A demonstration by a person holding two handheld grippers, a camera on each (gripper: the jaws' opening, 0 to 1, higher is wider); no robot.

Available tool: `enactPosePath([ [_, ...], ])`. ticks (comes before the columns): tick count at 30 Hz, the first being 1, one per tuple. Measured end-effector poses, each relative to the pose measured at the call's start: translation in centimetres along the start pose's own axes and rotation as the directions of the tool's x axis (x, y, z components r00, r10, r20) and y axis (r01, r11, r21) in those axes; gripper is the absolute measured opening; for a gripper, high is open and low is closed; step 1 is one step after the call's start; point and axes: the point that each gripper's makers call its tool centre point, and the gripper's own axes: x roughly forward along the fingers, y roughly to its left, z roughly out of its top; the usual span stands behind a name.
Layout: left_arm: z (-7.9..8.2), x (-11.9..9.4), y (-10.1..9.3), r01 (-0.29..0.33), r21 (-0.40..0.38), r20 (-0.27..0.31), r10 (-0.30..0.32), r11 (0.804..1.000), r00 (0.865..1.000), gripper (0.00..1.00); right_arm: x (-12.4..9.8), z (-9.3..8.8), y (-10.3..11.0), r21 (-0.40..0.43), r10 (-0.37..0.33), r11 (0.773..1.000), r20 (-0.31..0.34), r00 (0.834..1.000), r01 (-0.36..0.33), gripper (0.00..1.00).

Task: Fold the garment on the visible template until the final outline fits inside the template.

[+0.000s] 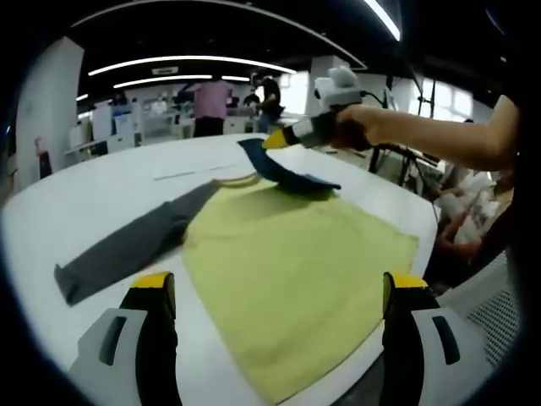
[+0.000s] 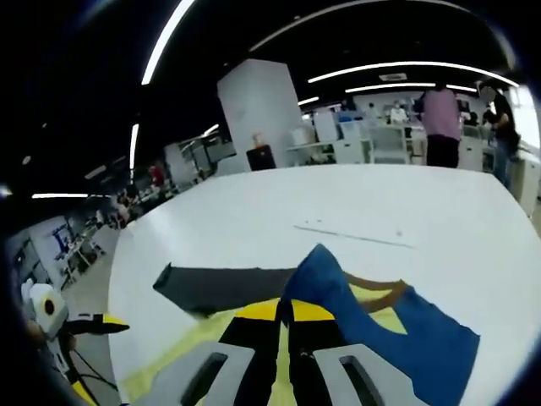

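A yellow garment [image 1: 287, 262] lies flat on the white table [image 1: 101, 194], with a grey sleeve [image 1: 127, 245] stretched out to the left. Its blue sleeve [image 1: 283, 173] is raised at the far side, pinched by my right gripper [image 1: 283, 140], which a hand holds. In the right gripper view the jaws are shut [image 2: 284, 313] on the blue sleeve [image 2: 372, 330]. Beside it there lie the brown collar [image 2: 380, 294] and the grey sleeve [image 2: 224, 288]. My left gripper [image 1: 279, 288] stands open above the garment's near hem, touching nothing. It appears again as left gripper [image 2: 103, 324] at the table's edge.
A thin marked line [image 1: 182, 175] runs on the table beyond the garment, the same marked line [image 2: 355, 234] in the right gripper view. The person's forearm [image 1: 423, 135] reaches in from the right. People [image 1: 211, 101] and desks stand far behind, and a white pillar [image 2: 258, 114].
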Motion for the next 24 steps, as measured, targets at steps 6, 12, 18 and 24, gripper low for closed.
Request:
enactPosePath([
  [6,-0.1,-0.1,0.3,-0.006,-0.003,0.001,0.006,1.0,1.0,0.99,0.6,0.5,1.0,-0.013,0.022,1.0,0.005,1.0,-0.022,0.0],
  [12,-0.2,-0.1,0.3,-0.011,-0.003,-0.003,0.011,1.0,1.0,0.99,1.3,0.9,2.2,-0.022,0.045,0.999,0.01,0.999,-0.045,0.0],
  [18,-0.4,-0.2,0.7,-0.017,-0.008,-0.004,0.017,1.0,1.0,0.99,2.1,0.6,3.5,-0.036,0.073,0.997,0.001,0.997,-0.073,0.0],
  [24,-0.6,-0.3,1.1,-0.03,-0.013,-0.008,0.03,0.999,1.0,0.99,2.7,-0.4,5.3,-0.055,0.118,0.991,-0.027,0.993,-0.119,0.0],
])
